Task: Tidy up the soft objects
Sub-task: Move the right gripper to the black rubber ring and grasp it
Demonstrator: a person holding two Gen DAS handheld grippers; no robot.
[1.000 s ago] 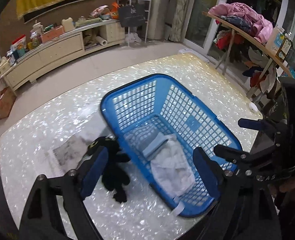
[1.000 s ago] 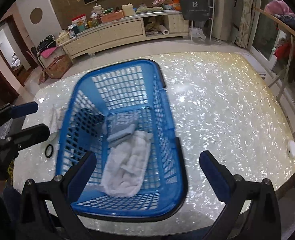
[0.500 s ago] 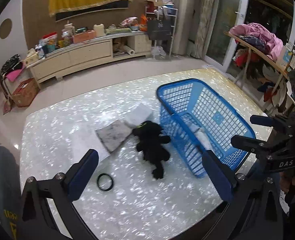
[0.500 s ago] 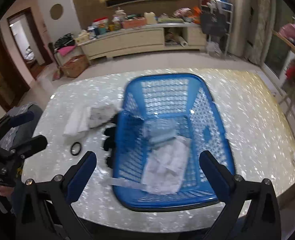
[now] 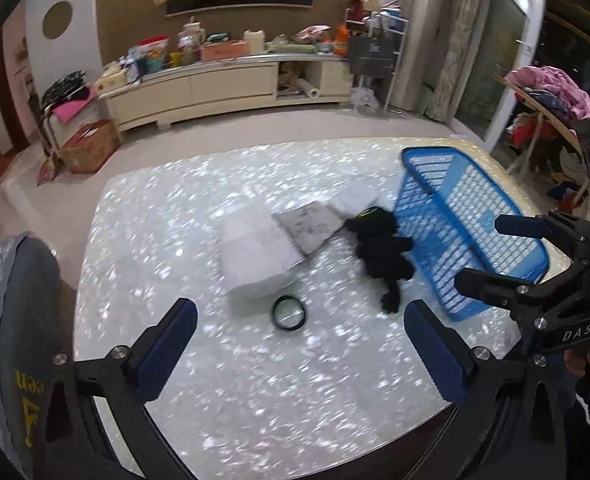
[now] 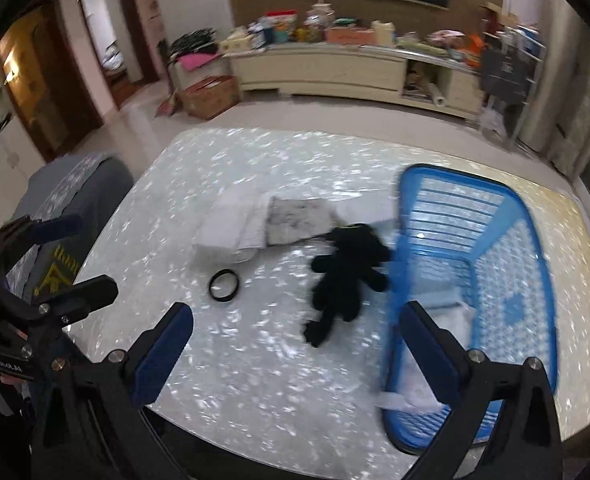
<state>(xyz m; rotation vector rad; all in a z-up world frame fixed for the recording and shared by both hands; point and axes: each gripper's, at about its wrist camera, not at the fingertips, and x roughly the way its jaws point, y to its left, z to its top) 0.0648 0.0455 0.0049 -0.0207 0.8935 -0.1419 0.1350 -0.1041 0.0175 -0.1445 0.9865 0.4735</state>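
On the shiny white counter (image 5: pixel 199 380) lay the soft things that were not put away yet. The left tongs (image 5: pixel 299 356) were wide apart and held nothing. The right tongs (image 6: pixel 295 354) were wide apart and empty too. Both hung over the counter, pointing down at it.

It looked like the step of picking the next soft thing. The black plush toy (image 6: pixel 345 276) lay flat, touching the side of the blue basket (image 6: pixel 535 256). The next move would need one pair of tongs to come down around the toy and close gently on its body.

The toy looked dark, floppy and fuzzy, with thin legs. Beside it lay a folded white cloth (image 5: pixel 255 248) and a grey cloth (image 5: pixel 309 226). A black ring (image 5: pixel 289 313) sat near them. Some pale cloths were already inside the basket.
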